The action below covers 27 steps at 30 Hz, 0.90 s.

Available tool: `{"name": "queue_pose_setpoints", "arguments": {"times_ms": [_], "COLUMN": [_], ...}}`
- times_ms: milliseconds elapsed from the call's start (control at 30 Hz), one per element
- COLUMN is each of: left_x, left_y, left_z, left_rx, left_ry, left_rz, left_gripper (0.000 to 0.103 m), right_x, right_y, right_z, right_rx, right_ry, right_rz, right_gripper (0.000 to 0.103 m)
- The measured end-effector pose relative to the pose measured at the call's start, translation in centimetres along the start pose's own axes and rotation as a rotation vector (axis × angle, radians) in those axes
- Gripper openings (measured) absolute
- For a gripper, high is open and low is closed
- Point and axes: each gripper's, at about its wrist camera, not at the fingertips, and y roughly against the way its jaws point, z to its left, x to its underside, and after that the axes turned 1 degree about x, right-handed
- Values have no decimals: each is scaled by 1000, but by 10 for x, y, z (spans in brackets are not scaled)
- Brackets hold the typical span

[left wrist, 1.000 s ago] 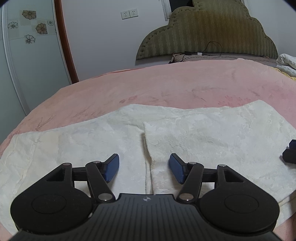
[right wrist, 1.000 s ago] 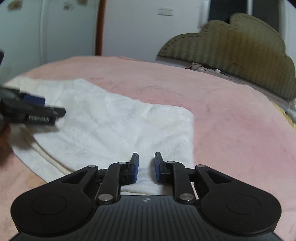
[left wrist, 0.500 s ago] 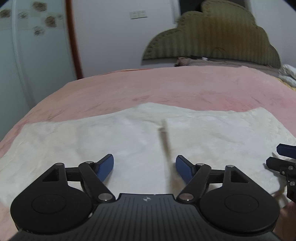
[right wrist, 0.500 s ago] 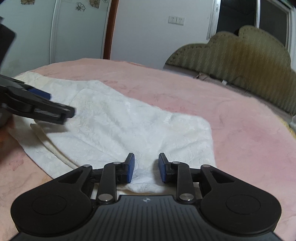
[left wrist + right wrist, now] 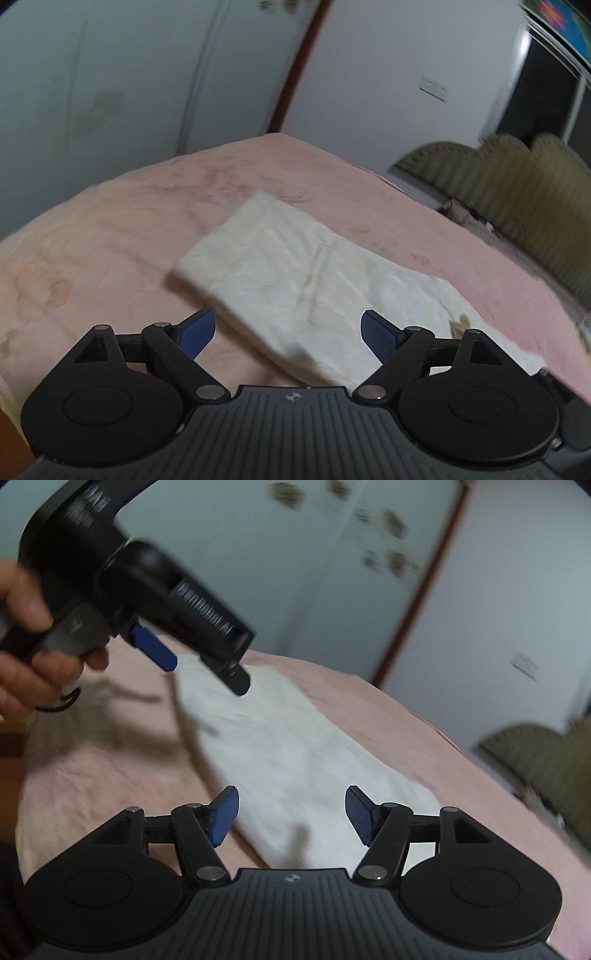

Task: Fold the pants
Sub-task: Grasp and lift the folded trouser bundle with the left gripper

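Observation:
The white pants [image 5: 295, 273] lie folded into a long strip on the pink bed cover [image 5: 110, 251], running away to the right. My left gripper [image 5: 288, 330] hovers above their near end; its jaws are opening wide and grip nothing. The same pants [image 5: 295, 760] stretch diagonally through the right wrist view. My right gripper [image 5: 291, 814] hangs over their near edge, jaws opening, with nothing between the pads. Up at the left of that view is the left gripper [image 5: 207, 668], held by a hand [image 5: 26, 627] above the far end of the pants.
An olive padded headboard [image 5: 517, 177] stands at the right. A pale wardrobe door [image 5: 129, 74] and a white wall with a socket [image 5: 434, 86] rise behind the bed. The pink cover [image 5: 92, 768] spreads around the pants. Both views are blurred by motion.
Both grippers swung around and rolled, so the pants now run diagonally away. The right jaws went from nearly shut to wide apart. The left jaws widened further. The left gripper now sits high in the right view.

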Motion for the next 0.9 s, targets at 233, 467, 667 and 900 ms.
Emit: {"name": "queue_pose_setpoints", "arguments": {"times_ms": [233, 467, 667, 900], "left_x": [-1, -7, -21, -34], "left_y": [-36, -64, -96, -117], "left_z": [58, 76, 72, 63], "left_rx": [214, 356, 388, 286], "left_ry": [329, 578, 658, 585], "left_rz": [168, 145, 113, 145], "left_gripper": [89, 102, 99, 52], "right_x": [-7, -25, -34, -34], "right_y": [-43, -78, -62, -40], "right_z": [36, 42, -5, -72], "right_rx": [-18, -19, -138, -289], "right_ry": [145, 183, -95, -326], "right_rz": [49, 47, -22, -97], "right_gripper": [62, 31, 20, 21]}}
